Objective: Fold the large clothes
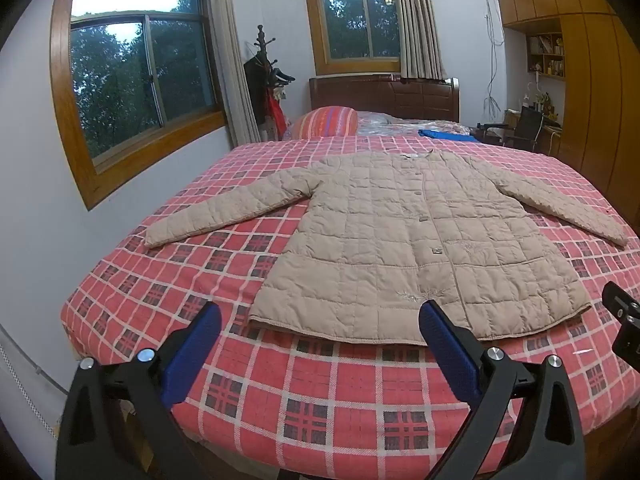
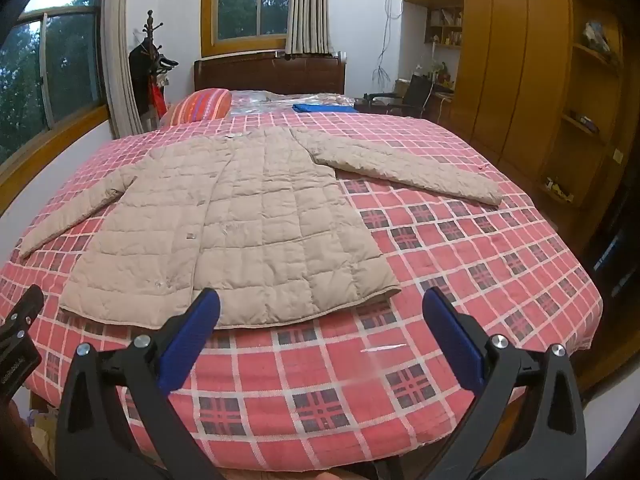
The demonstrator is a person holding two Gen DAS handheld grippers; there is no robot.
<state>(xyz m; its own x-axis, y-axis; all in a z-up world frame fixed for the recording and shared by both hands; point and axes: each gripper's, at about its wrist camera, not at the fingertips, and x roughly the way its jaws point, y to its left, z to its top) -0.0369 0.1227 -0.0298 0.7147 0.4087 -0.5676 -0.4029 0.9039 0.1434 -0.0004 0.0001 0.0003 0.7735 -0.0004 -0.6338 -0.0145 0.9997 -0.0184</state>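
Left wrist view: left tongs (image 1: pixel 320 330) spread wide, empty, low centre of frame. Beige quilted jacket (image 1: pixel 404 240) lies flat, buttoned, sleeves out, mid-frame on the red plaid bed (image 1: pixel 320 404). No fold made yet; next move calls for gripping a sleeve or side edge. Collar label unreadable.

Right wrist view: right tongs (image 2: pixel 322 326) likewise spread, empty, just short of the jacket hem (image 2: pixel 280 320); faint lettering at lower left, probably illegible.
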